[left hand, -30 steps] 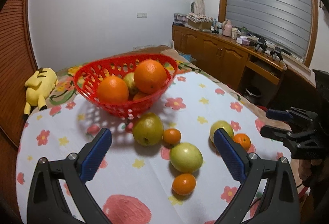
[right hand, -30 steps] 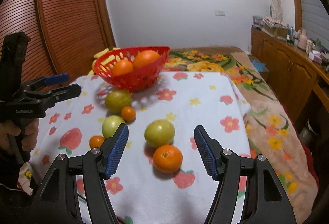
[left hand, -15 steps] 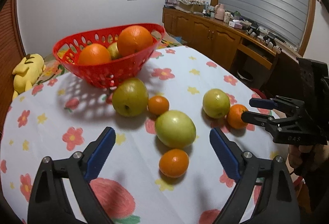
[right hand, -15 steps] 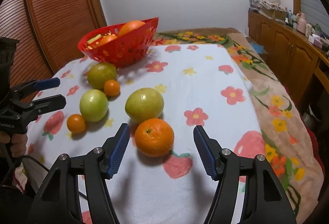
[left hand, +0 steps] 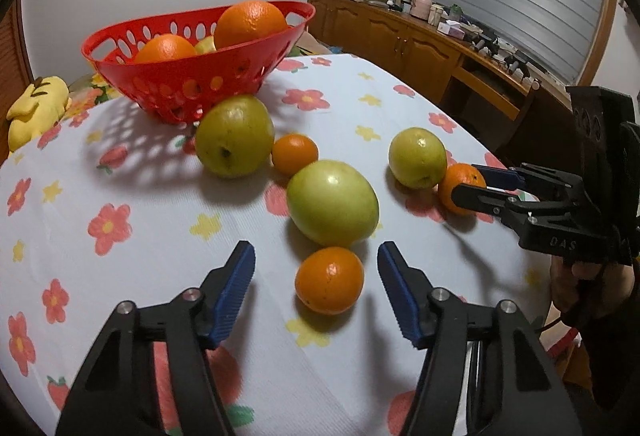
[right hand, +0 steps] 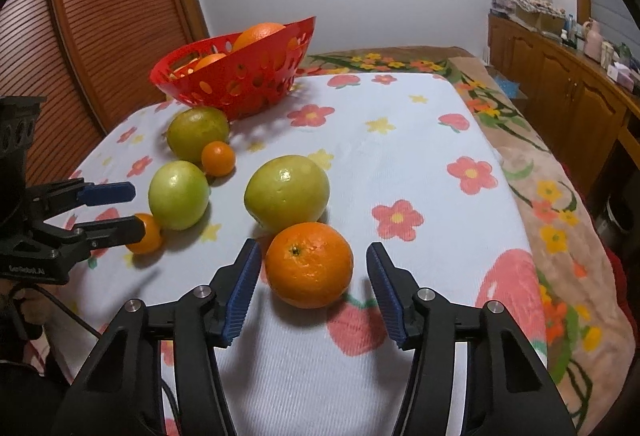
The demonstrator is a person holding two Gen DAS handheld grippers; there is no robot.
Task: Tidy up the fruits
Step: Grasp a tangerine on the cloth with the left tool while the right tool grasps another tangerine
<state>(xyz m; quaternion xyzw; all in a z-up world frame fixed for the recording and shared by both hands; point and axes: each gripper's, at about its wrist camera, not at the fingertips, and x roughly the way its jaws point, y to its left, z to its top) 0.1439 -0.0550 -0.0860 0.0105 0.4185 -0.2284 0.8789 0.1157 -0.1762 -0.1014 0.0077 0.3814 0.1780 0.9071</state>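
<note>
Closing in on two loose oranges at once, both grippers lower than a second ago and both sets of jaws just narrowed. Left gripper [left hand: 316, 286] straddling the small orange [left hand: 329, 279] near the front edge of the table [left hand: 140, 196], gaps showing on both sides, so not yet pinched. Right gripper [right hand: 308, 286] bracketing the larger orange [right hand: 309, 263] toward the front right of the table, left pad almost at the peel, right pad clear, so open around it rather than gripping. Behind them: a green fruit [left hand: 333, 203] touching the small orange, a second green fruit [right hand: 287, 193] just behind the larger one, a third green fruit [left hand: 235, 135] with a tiny orange [left hand: 295, 154] beside it, near the red basket [left hand: 172, 92] at the far left, already holding oranges. Meaning for the task, judged: both picks about to complete, a little more squeeze needed, then a lift toward the basket; risk of nudging the neighbouring green fruits and rolling them
</note>
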